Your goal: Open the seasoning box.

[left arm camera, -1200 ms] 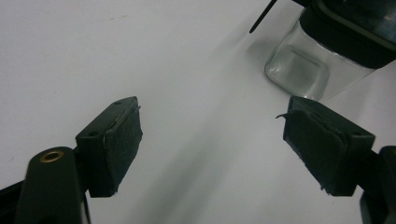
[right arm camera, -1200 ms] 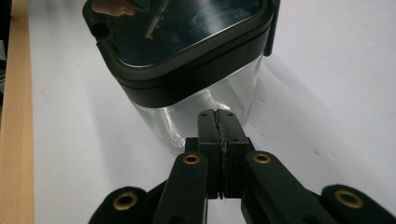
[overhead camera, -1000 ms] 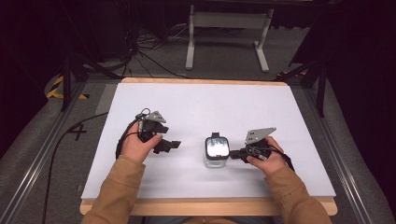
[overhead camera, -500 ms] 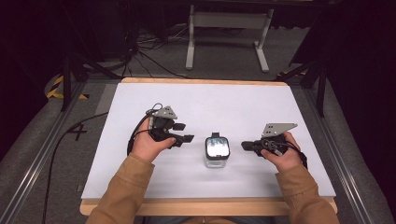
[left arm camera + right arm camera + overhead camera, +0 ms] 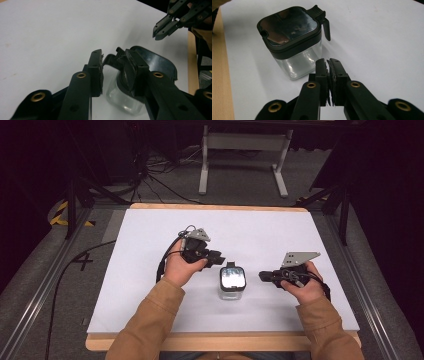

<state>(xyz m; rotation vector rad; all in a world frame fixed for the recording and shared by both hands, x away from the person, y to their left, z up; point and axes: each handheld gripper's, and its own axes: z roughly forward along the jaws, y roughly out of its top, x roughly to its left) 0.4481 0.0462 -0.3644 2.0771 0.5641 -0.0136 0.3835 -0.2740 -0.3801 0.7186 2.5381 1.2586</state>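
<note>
Up close, right tool [image 5: 328, 65] sits closed beside clear jar [image 5: 294, 40].

Small square container [image 5: 232, 281] upright on the white table [image 5: 140, 285], near the front edge, roughly centre. Body clear, glass or plastic, rounded corners; no contents that I can make out. Black lid [image 5: 287, 30] seated on top, closed, with a glossy reflective panel set in a black rim. A small hole sits in one corner of the lid. A black latch tab [image 5: 323, 18] sticks out at the far side, seen from above, and hangs down beside the wall. Lid sits level on the body.
</note>
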